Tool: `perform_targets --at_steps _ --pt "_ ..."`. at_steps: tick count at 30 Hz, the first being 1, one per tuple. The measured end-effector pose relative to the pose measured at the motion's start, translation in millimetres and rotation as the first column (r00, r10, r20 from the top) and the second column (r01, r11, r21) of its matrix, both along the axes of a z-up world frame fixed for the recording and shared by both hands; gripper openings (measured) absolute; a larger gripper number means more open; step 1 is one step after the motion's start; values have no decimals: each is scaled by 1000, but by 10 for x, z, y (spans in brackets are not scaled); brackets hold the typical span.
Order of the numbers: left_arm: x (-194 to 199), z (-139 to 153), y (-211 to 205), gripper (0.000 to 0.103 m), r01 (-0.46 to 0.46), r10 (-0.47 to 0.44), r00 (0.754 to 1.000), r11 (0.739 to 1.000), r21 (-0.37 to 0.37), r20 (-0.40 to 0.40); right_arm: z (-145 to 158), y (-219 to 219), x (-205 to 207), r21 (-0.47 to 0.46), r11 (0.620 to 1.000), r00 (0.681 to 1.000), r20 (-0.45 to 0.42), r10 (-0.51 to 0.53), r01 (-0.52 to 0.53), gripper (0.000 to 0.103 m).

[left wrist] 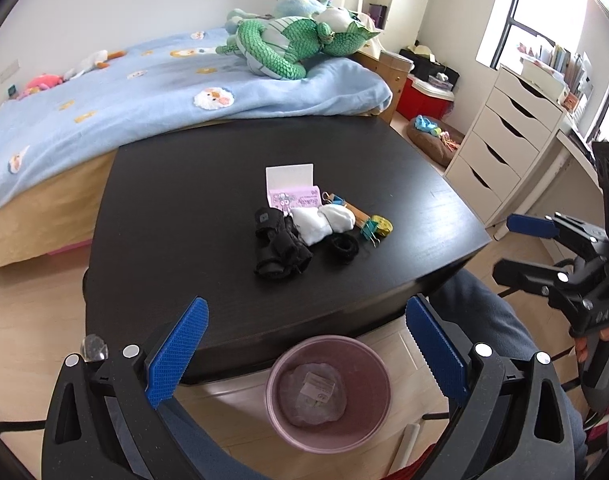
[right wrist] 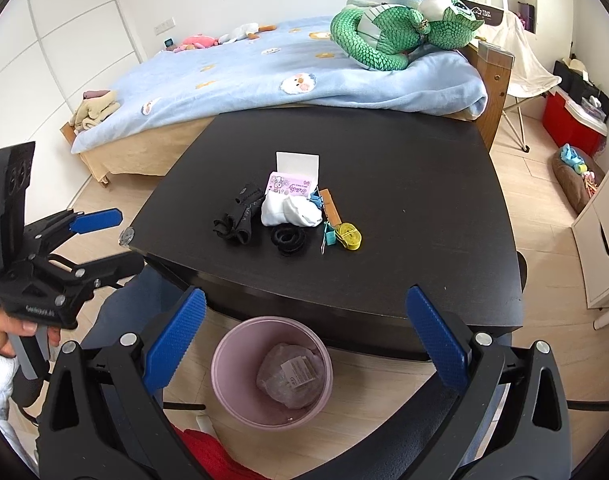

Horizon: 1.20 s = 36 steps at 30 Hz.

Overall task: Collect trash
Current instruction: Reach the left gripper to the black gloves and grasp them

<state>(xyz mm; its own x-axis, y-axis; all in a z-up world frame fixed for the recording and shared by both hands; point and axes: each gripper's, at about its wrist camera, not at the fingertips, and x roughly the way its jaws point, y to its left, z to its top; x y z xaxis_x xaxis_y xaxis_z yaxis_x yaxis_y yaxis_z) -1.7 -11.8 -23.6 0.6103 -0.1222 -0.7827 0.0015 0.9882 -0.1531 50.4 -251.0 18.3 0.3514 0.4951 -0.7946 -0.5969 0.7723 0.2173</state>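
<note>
Beside the blue-quilted bed (right wrist: 264, 80), both the left gripper (left wrist: 304, 348) and right gripper (right wrist: 304, 336) are hovering with jaws apart and empty above the pink round plastic bin (right wrist: 224, 372), so reaching forward over the dark wooden surface (right wrist: 424, 200) for the pink-and-white paper packet (right wrist: 290, 188) beyond the clutter is looking wisest.

Both wrist cameras look down across the table's (left wrist: 184, 200) near edge toward the bed (right wrist: 244, 76), sharing the tabletop and bin (left wrist: 328, 394).

On table (right wrist: 404, 200): 1 pink box (right wrist: 291, 187), 2 clips (right wrist: 329, 234), 1 tape (right wrist: 350, 236), 1 scrunchie (right wrist: 288, 240), 1 bin (right wrist: 224, 368).
</note>
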Motion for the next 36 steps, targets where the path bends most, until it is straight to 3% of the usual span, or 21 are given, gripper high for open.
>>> perform_targets --at_steps 10,20,32,36 --pt "501 -105 183 95 -19 17 997 999 -32 -74 -29 -7 22 0 1000 1000 -10 -2 2 99" --pt "972 -423 232 95 -29 20 977 999 -40 -210 -84 0 55 -8 1000 1000 -21 -4 3 99" --pt "1190 -760 235 95 -59 52 955 998 -16 -292 -142 -30 89 -23 1000 1000 -29 -10 10 99" --pt "1205 -820 246 81 -63 52 948 998 -24 -314 -146 -32 93 -21 1000 999 -31 -10 10 99"
